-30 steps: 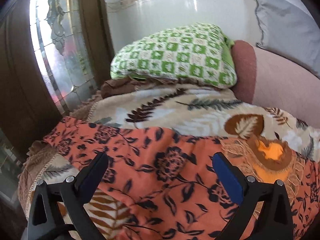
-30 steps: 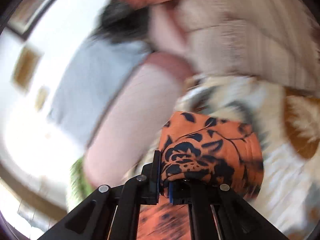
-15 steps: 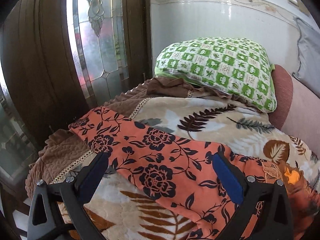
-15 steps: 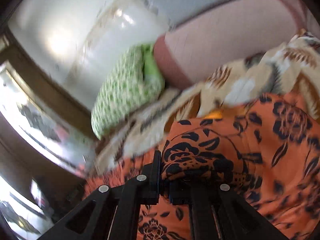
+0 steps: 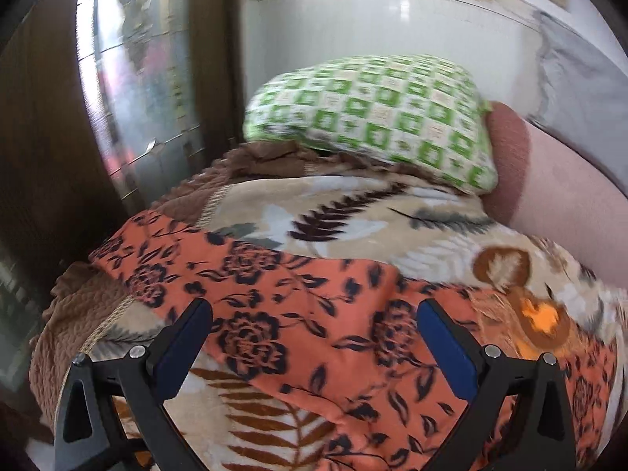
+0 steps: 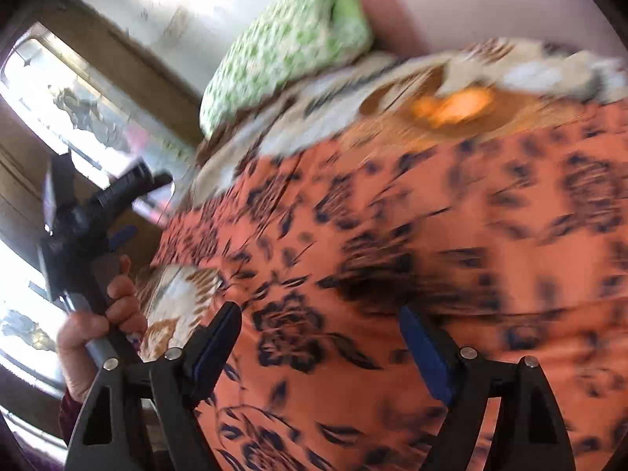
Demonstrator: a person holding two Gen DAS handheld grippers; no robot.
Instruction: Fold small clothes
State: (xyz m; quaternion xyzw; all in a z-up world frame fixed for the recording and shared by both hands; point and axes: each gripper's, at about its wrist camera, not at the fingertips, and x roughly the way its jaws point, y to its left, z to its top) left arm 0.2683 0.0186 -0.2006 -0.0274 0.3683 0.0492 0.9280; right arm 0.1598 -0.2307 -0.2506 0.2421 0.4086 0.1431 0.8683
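Orange flowered cloth (image 5: 298,306) lies spread on a leaf-print blanket (image 5: 353,219) beneath both grippers: left gripper (image 5: 314,337) spread apart, right gripper (image 6: 320,337) just opened, nothing clamped.

Garment (image 5: 274,306): I see orange, black floral print.
Blanket (image 5: 353,219): beige, brown leaves.
Pillow (image 5: 376,114): green-white checks.

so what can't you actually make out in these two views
- Orange floral garment: its near edge runs off the bottom of the left wrist view, so the fold's neatness can't be judged.
- Same garment in the right wrist view: motion blur smears print and creases.
- Right gripper: jaws have just been opening and stand wide; cloth contact unclear.
- Left gripper: open; whether it touches the cloth is unclear.
- Green checked pillow: hides what lies behind it.
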